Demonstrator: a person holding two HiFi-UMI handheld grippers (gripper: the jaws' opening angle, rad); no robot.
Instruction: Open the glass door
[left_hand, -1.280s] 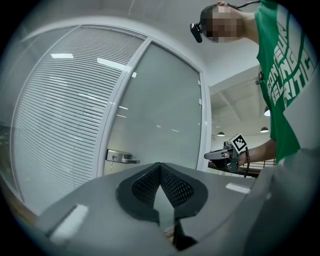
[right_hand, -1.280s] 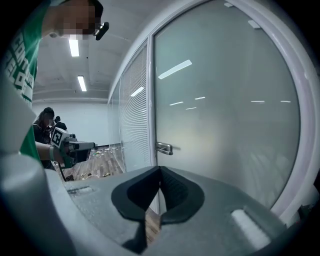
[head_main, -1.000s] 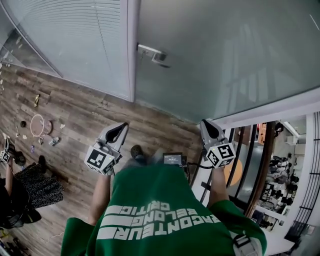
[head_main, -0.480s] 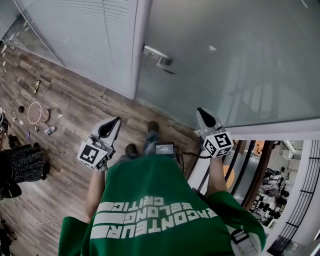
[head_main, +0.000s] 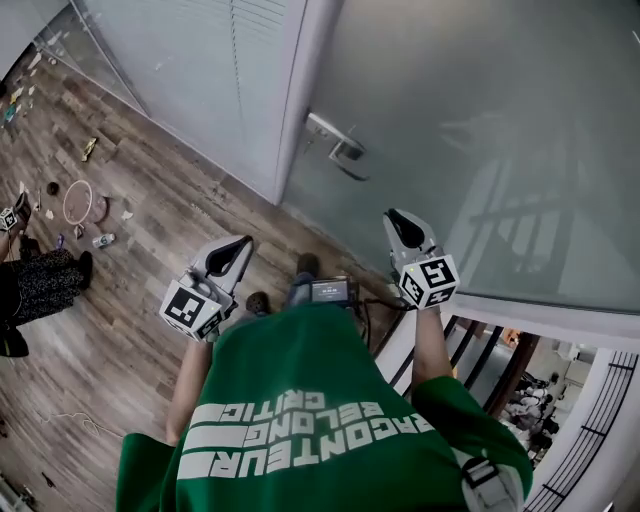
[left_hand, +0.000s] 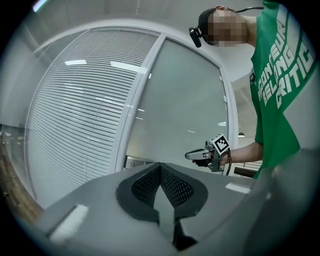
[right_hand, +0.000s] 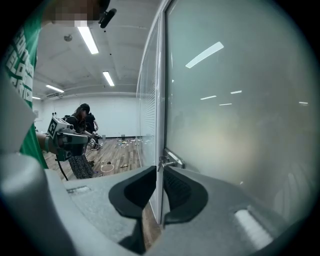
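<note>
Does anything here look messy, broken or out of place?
Only the floor clutter: small odds and ends, among them a pale ring, lie scattered on the wooden floor at the far left, near the slatted glass wall. The glass door and its handle look intact.

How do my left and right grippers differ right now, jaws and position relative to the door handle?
Jaws: on the grey left gripper they meet; on the grey right gripper they stand slightly apart, opening, nothing between them. Position: the right gripper lines up with the silver lever handle on the frosted glass door; the left gripper sits farther off, over brown wood floor. Both touch nothing.
</note>
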